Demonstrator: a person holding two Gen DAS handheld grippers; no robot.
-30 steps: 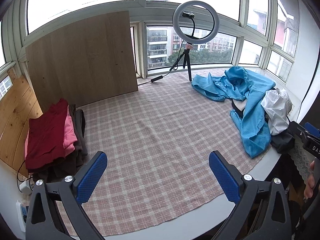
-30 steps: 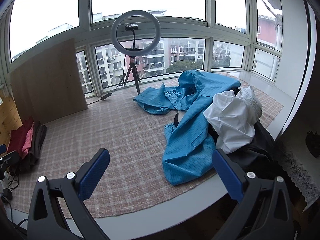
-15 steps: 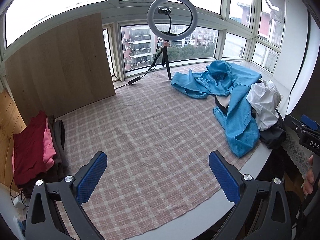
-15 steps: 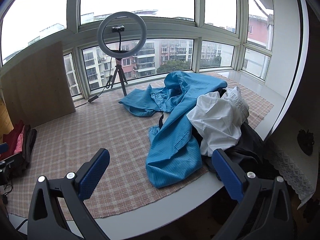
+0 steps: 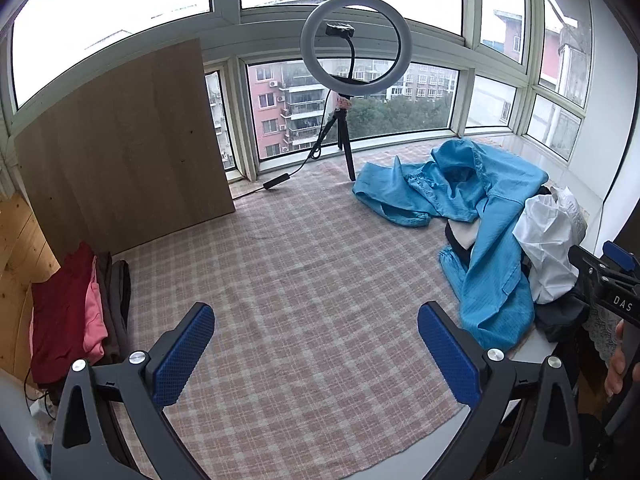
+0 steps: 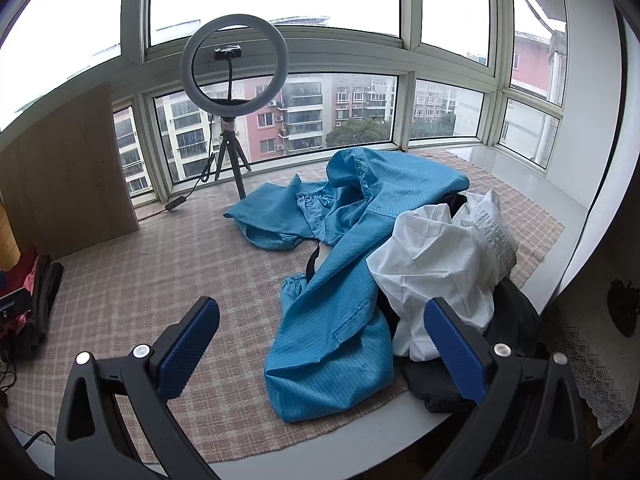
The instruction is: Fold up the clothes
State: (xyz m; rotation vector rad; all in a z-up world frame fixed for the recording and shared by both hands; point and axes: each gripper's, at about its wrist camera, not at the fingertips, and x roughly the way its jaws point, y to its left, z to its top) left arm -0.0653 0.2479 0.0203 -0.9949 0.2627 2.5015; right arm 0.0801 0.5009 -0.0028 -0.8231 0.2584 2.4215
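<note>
A crumpled blue garment [image 5: 480,216] [image 6: 340,280] lies on the right of the checked cloth [image 5: 300,280], over a heap with a white shirt [image 5: 548,248] [image 6: 436,264] and a dark garment [image 6: 440,384]. A stack of folded red, pink and dark clothes [image 5: 76,312] sits at the left edge. My left gripper [image 5: 316,356] is open and empty above the cloth's front. My right gripper [image 6: 320,354] is open and empty, just in front of the blue garment and the white shirt. It also shows at the right edge of the left wrist view [image 5: 608,280].
A ring light on a tripod [image 5: 352,80] [image 6: 232,92] stands at the back by the windows, its cable trailing left. A wooden board [image 5: 120,148] leans at the back left. The white table edge [image 6: 320,440] curves along the front.
Both views have swung to the right and a little closer. The blue garment heap now sits nearer the middle of the right wrist view. Both grippers stay open.
</note>
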